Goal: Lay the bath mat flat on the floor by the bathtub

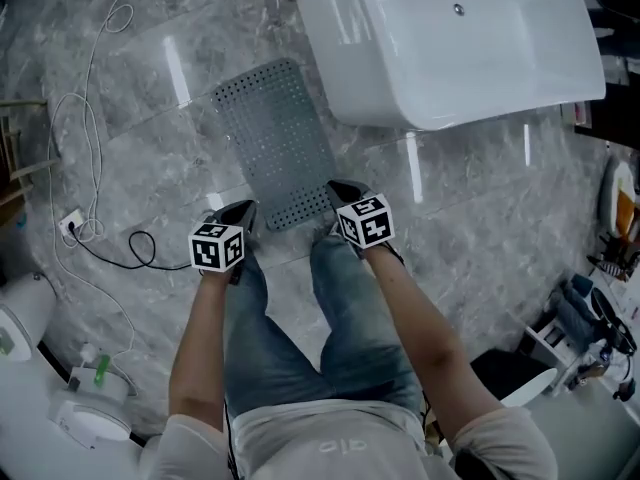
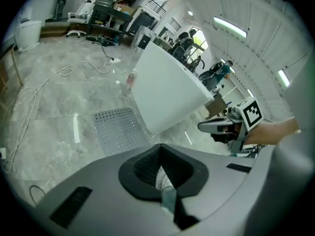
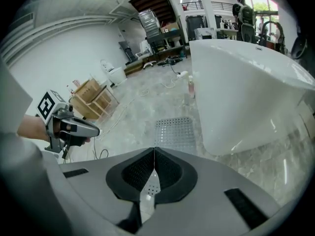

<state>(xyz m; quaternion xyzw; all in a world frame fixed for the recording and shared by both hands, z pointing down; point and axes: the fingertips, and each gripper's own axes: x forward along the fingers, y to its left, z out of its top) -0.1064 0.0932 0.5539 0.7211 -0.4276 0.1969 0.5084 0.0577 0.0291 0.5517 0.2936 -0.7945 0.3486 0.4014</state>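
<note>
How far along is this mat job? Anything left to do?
Done, it seems: the bath mat lies flat on the floor beside the bathtub. In hand: nothing. The left gripper and right gripper are both shut and empty by the mat's near end. Left: nothing obvious.

A mock bathroom in a big open workshop hall: freestanding white bathtub (image 1: pixel 450 48) on marble-look floor (image 1: pixel 150 178), loose cables (image 1: pixel 92 118), metal storage racks (image 3: pixel 147 21) behind

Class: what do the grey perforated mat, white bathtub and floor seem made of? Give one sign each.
Grey perforated mat: probably rubber or soft plastic; matte, regular holes.
White bathtub: glossy acrylic or enamel; bright highlights.
Floor: polished grey marble-look tile; veining, reflections.
</note>
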